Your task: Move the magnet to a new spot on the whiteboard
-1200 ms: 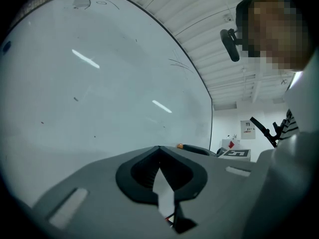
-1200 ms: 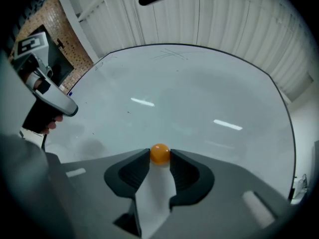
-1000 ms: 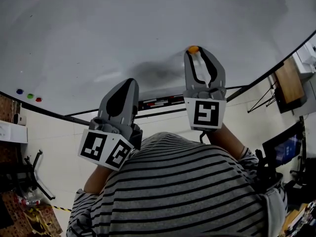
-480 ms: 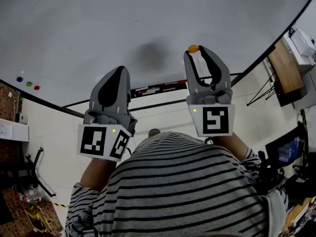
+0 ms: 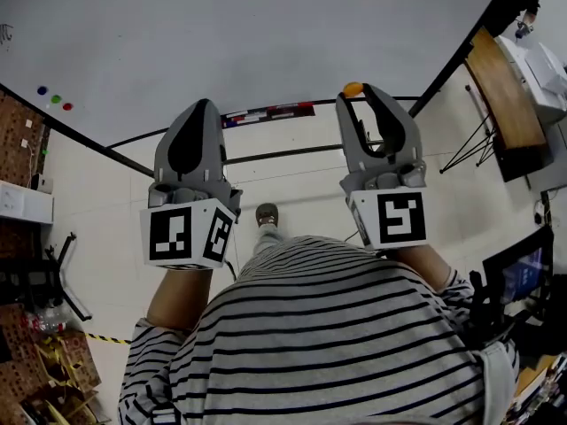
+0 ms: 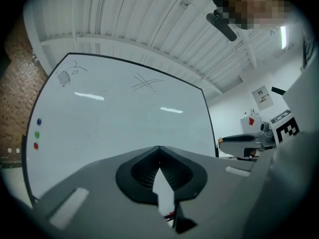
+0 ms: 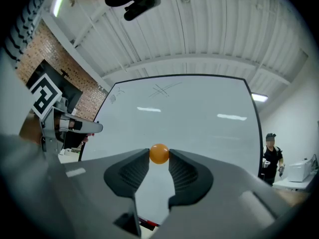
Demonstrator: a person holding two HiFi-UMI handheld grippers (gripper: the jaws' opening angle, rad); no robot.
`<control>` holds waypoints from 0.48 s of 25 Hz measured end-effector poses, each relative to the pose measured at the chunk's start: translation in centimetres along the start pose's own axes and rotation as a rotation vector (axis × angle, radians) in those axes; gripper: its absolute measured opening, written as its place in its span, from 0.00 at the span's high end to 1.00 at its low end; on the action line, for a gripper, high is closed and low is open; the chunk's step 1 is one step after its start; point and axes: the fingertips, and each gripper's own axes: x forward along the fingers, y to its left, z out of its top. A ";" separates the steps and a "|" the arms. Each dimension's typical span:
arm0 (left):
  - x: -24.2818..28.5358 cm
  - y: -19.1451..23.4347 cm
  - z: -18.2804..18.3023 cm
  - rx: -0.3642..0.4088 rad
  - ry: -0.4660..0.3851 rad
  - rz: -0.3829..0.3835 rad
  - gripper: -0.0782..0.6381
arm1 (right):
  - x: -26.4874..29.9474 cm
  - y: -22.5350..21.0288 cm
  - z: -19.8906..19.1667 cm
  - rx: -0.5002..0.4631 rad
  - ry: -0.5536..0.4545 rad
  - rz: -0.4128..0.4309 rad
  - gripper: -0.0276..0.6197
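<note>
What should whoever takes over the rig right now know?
Right gripper: shut on the orange magnet, pinched at its very tip.
Left gripper: shut, empty, held beside the right one.
Whiteboard: ahead of both grippers, neither touching it. Blue, green and red magnets sit at its left edge.
Done: orange magnet is off the board and in hand.
Left: press it onto a new spot, open the fingers, back away.
</note>
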 end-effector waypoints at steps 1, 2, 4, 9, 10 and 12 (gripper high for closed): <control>-0.7 -0.4 -0.2 0.000 0.005 0.015 0.87 | -0.7 0.1 -0.1 0.006 0.005 0.009 0.77; -1.2 -0.7 -0.4 0.002 0.009 0.027 0.87 | -1.3 0.2 -0.1 0.012 0.010 0.014 0.77; -2.1 -1.3 -0.7 0.000 0.015 0.044 0.87 | -2.3 0.4 -0.1 0.026 0.017 0.019 0.77; -4.4 -1.8 -0.9 -0.014 0.026 0.055 0.87 | -3.9 1.4 0.0 0.026 0.024 0.023 0.77; -4.8 -1.8 -1.0 -0.014 0.029 0.055 0.87 | -4.0 1.6 0.0 0.024 0.029 0.020 0.77; -5.6 -1.5 -1.3 -0.028 0.036 0.048 0.87 | -4.1 2.1 0.2 0.031 0.034 0.012 0.77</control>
